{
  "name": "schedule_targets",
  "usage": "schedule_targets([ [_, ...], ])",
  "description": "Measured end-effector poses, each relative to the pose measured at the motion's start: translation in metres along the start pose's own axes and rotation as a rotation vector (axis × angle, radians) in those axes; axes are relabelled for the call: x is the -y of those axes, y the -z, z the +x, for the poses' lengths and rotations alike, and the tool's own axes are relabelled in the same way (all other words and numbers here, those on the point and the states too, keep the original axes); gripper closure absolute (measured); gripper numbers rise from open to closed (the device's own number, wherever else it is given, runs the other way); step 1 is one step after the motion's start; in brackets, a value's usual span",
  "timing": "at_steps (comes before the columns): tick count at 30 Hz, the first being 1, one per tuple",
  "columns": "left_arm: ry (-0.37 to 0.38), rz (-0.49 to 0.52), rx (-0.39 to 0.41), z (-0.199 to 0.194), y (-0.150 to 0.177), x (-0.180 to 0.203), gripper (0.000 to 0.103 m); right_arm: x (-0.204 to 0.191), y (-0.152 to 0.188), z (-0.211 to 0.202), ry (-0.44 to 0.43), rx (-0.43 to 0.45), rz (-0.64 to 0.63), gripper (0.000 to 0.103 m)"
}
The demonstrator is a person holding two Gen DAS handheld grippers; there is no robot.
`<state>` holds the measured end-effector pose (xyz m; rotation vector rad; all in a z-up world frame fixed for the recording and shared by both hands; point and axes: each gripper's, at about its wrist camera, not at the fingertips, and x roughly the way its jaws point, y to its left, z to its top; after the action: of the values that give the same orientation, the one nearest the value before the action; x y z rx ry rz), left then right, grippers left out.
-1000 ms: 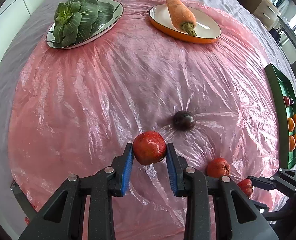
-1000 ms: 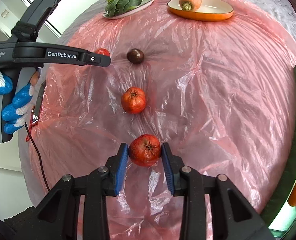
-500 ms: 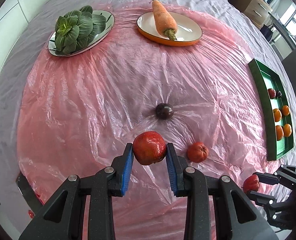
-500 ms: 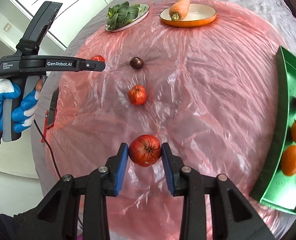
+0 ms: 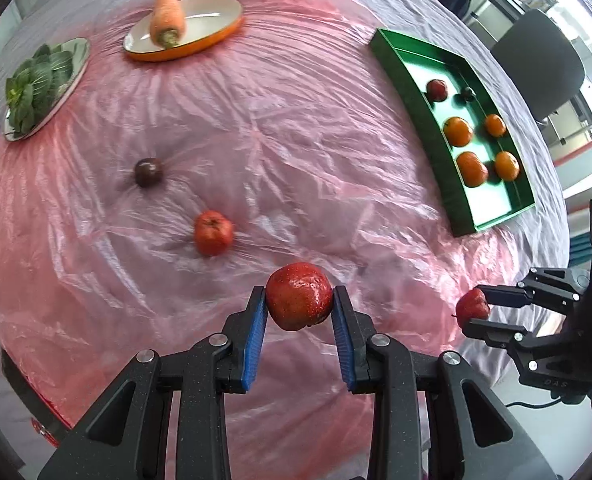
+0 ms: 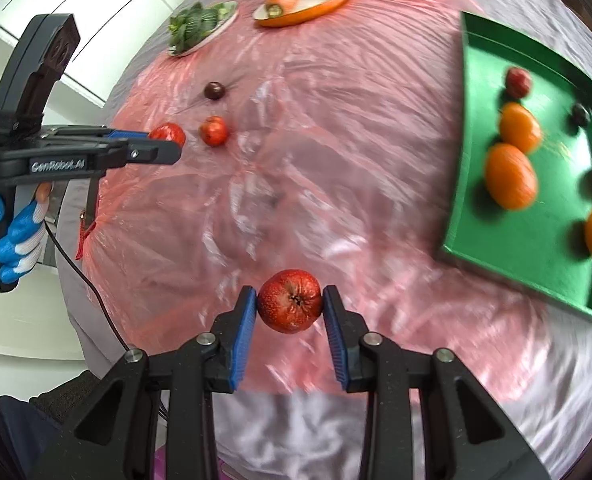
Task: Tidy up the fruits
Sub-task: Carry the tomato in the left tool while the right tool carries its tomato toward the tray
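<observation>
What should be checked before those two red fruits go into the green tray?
1. Left gripper clamped on its red fruit: ok.
2. Right gripper clamped on its red fruit: ok.
3. Both fruits lifted off the pink plastic sheet: ok.
4. Green tray has bare floor at its near end: ok.
5. Oranges out of the way: cannot tell, picture blurred.

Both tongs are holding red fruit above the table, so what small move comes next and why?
Probably carry the right tongs, shut on a red fruit, over the green tray, which already holds oranges and sits close on that side. The left tongs hold theirs farther away.
</observation>
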<state>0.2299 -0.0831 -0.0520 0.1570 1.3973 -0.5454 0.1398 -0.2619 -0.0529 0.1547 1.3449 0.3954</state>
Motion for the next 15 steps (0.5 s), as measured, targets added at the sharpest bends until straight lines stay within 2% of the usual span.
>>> schedule_targets([
  [9, 0.128, 0.188, -0.061, 0.014, -0.008, 0.098, 0.075, 0.061, 0.035, -0.044, 0.086, 0.036, 0.122, 0.057],
  [15, 0.177, 0.260, -0.031, 0.016, -0.035, 0.149, 0.075, 0.101, 0.039, -0.077, 0.141, 0.112, 0.190, 0.057],
])
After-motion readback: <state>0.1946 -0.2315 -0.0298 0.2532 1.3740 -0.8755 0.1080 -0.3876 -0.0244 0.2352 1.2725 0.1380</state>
